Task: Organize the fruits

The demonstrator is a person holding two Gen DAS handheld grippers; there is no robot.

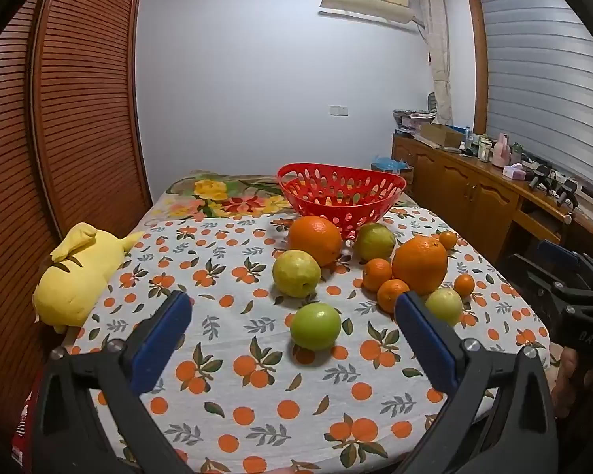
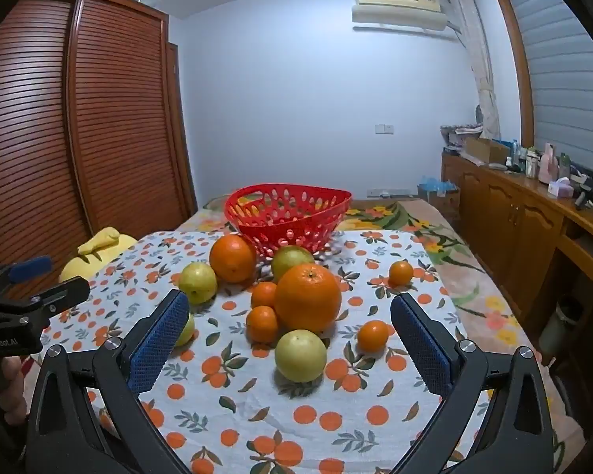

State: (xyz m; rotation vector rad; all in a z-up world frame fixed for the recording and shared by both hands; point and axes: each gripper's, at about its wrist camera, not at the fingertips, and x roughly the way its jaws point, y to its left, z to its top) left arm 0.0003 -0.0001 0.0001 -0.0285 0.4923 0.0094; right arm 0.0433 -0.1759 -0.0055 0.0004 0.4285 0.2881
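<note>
The wardrobe (image 1: 71, 110) stands along the left; the cloth (image 1: 257, 375) with its orange print covers the bed under everything. The red basket (image 1: 340, 193) sits at the cloth's far edge, nothing visible inside it. A yellow plush (image 1: 75, 276) lies at the left edge.

My left claw (image 1: 292, 316) hangs wide open above the cloth, holding nothing, a green fruit (image 1: 315, 326) showing between its fingers. My right claw (image 2: 288, 316) is just as wide open and bare, hovering over the pile.

Two big oranges lie loose: one (image 2: 233, 257) just before the basket, the other (image 2: 307, 297) nearer me. Four more green fruits are spread around them, one (image 2: 300, 355) nearest my right claw. Small tangerines: two (image 2: 263, 308) touch the near orange's left side, two (image 2: 401, 272) lie apart to the right
</note>
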